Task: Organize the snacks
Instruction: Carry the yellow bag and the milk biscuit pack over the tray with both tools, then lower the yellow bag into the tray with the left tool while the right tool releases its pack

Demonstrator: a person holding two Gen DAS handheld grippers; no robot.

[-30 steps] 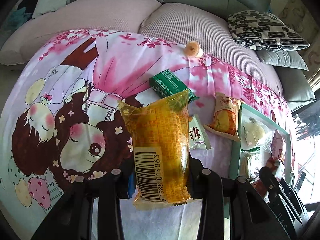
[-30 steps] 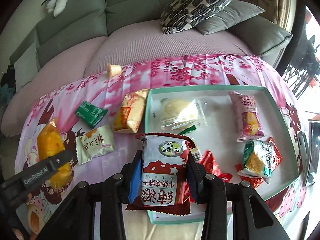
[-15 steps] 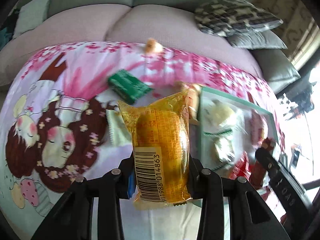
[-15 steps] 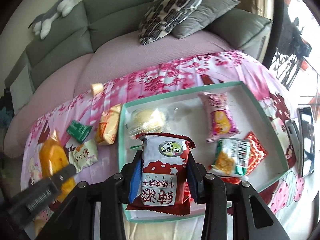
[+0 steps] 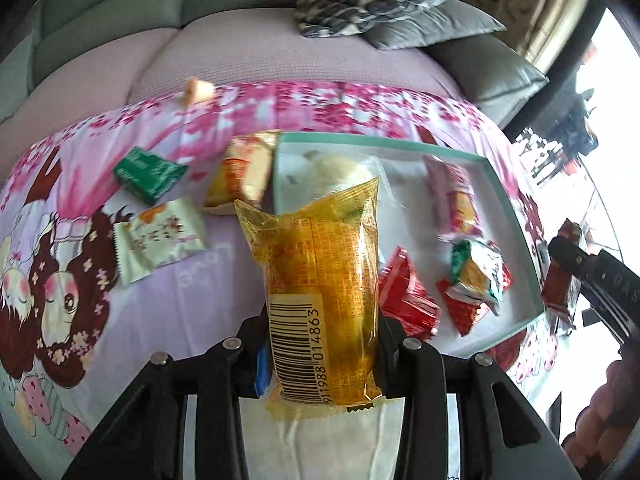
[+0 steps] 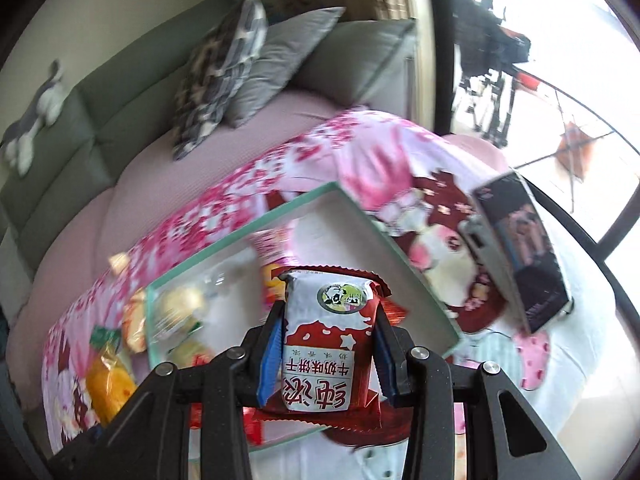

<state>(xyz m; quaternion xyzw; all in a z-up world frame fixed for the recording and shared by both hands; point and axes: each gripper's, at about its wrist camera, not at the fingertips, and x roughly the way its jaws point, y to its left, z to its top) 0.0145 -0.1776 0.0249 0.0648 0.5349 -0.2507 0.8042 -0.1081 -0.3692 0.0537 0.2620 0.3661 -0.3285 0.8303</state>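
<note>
Left wrist: fingers (image 5: 386, 346) clamp yellow packet (image 5: 320, 300); right's clamp red-and-white packet (image 6: 326, 340).

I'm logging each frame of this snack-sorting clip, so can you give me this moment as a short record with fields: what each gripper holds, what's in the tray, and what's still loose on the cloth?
left gripper: jaws shut on yellow snack packet
right gripper: jaws shut on red and white biscuit packet
tray: teal-rimmed, white inside, lying on the cartoon cloth
in tray: pink packet, red packets, green and white packet, pale clear-wrapped item
loose on cloth: green packet, pale packet, orange packet against the tray's rim
</note>
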